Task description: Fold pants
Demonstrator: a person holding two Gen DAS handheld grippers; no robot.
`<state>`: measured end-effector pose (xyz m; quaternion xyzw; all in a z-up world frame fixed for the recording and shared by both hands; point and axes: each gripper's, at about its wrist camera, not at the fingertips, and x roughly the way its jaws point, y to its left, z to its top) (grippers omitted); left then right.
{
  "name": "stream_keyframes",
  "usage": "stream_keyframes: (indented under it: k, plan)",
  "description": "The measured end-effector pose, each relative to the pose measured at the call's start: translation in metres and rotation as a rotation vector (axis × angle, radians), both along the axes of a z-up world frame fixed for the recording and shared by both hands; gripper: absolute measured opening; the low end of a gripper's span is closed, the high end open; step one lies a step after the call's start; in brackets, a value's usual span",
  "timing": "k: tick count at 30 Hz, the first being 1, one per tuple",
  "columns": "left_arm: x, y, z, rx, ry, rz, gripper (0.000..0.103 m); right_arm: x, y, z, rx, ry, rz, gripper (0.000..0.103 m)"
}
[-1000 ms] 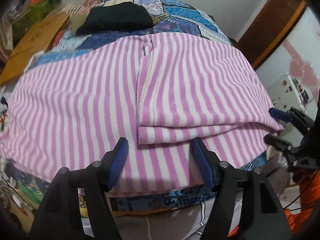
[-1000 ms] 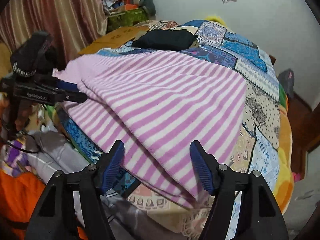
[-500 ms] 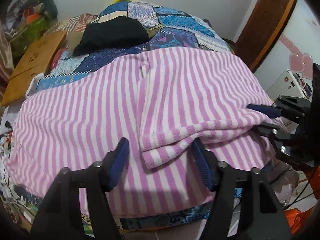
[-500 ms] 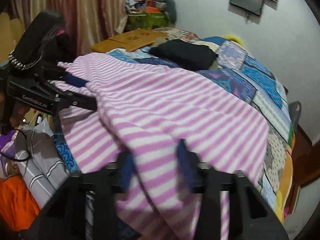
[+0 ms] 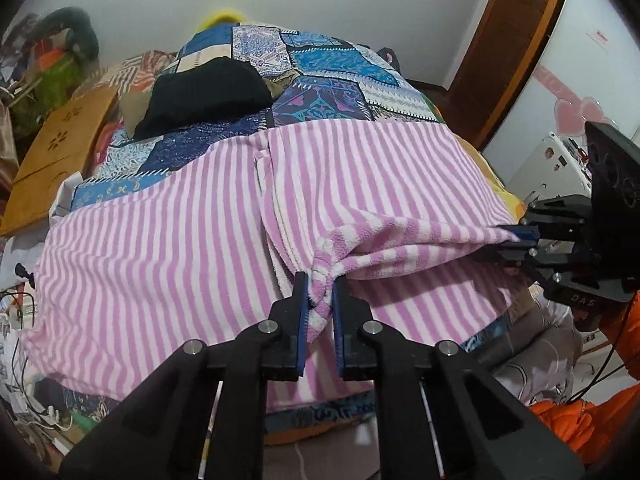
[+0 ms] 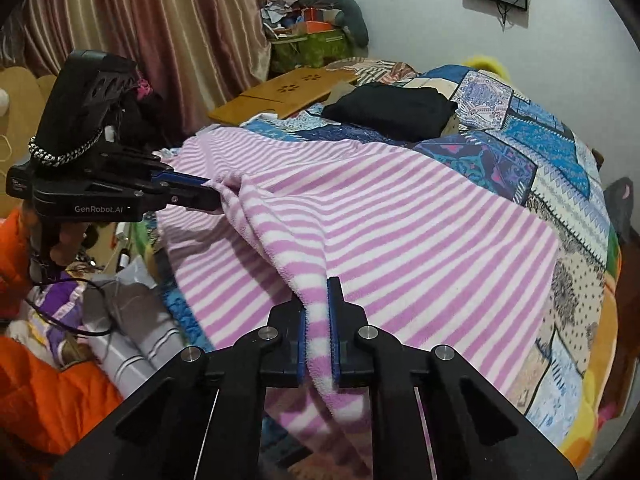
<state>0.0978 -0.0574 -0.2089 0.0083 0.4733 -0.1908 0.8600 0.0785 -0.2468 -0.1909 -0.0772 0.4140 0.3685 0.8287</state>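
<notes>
Pink-and-white striped pants (image 5: 160,248) lie spread over the bed, one leg folded onto the other. My left gripper (image 5: 318,280) is closing its jaws on the near hem corner of the upper leg, and the cloth is pinched between the blue pads (image 5: 301,300). My right gripper (image 6: 318,284) is closing on the other hem corner of the pants (image 6: 400,232), with striped cloth hanging through its jaws. Each view shows the other gripper at the side: the right gripper (image 5: 516,240) and the left gripper (image 6: 212,196). The hem edge between them is raised off the lower layer.
A patchwork quilt (image 5: 328,64) covers the bed, with a folded black garment (image 5: 208,92) and a wooden lap tray (image 5: 60,148) beyond the pants. A brown door (image 5: 512,40) stands far right. Orange cloth (image 5: 580,412) and clutter lie below the bed's near edge.
Both grippers went from open around the hem to pinched on it. The left one has risen, lifting the upper leg's near edge into a ridge between the two grippers.
</notes>
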Motion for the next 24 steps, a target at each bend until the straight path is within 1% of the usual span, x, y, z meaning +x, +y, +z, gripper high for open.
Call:
stream_keyframes:
  k: [2, 3, 5, 7, 8, 10, 12, 14, 15, 17, 19, 21, 24]
  plan:
    - [-0.002, 0.001, -0.004, -0.003, 0.017, -0.001, 0.01, -0.004, 0.002, -0.006, -0.015, 0.007, 0.003, 0.008]
    - [-0.004, 0.002, -0.007, 0.001, 0.03, 0.001, 0.01, -0.006, 0.003, -0.009, -0.021, 0.014, 0.004, 0.012]
    - [-0.006, 0.004, -0.013, 0.012, 0.047, 0.007, 0.01, -0.005, 0.002, -0.012, -0.026, 0.032, 0.004, 0.016]
    - [-0.01, 0.008, -0.018, 0.031, 0.051, 0.02, 0.011, -0.007, 0.0, -0.008, -0.014, 0.05, 0.01, 0.026]
    - [-0.012, 0.011, -0.019, 0.042, 0.048, 0.03, 0.011, -0.007, -0.001, -0.005, -0.006, 0.06, 0.011, 0.034]
    - [-0.015, 0.019, -0.02, 0.044, 0.044, 0.056, 0.012, -0.009, -0.004, 0.0, -0.012, 0.055, 0.004, 0.042]
    - [-0.017, 0.032, -0.019, 0.048, 0.036, 0.103, 0.012, -0.012, -0.005, 0.008, -0.036, 0.025, -0.015, 0.044]
    - [-0.018, 0.048, -0.018, 0.047, 0.032, 0.155, 0.012, -0.012, -0.006, 0.017, -0.011, 0.013, -0.018, 0.045]
    - [-0.018, 0.058, -0.017, 0.041, 0.029, 0.181, 0.013, -0.011, -0.007, 0.022, 0.007, 0.006, -0.02, 0.048]
    - [-0.021, 0.077, -0.014, 0.034, 0.018, 0.236, 0.019, -0.008, -0.005, 0.033, 0.033, -0.024, -0.025, 0.055]
    - [-0.026, 0.101, -0.009, 0.037, -0.004, 0.307, 0.035, -0.003, 0.0, 0.038, 0.037, -0.058, -0.031, 0.055]
    - [-0.032, 0.125, -0.006, 0.037, -0.023, 0.378, 0.044, 0.006, 0.008, 0.037, 0.037, -0.065, -0.04, 0.055]
    - [-0.04, 0.162, -0.006, 0.027, -0.022, 0.473, 0.045, 0.021, 0.019, 0.028, 0.043, -0.045, -0.063, 0.055]
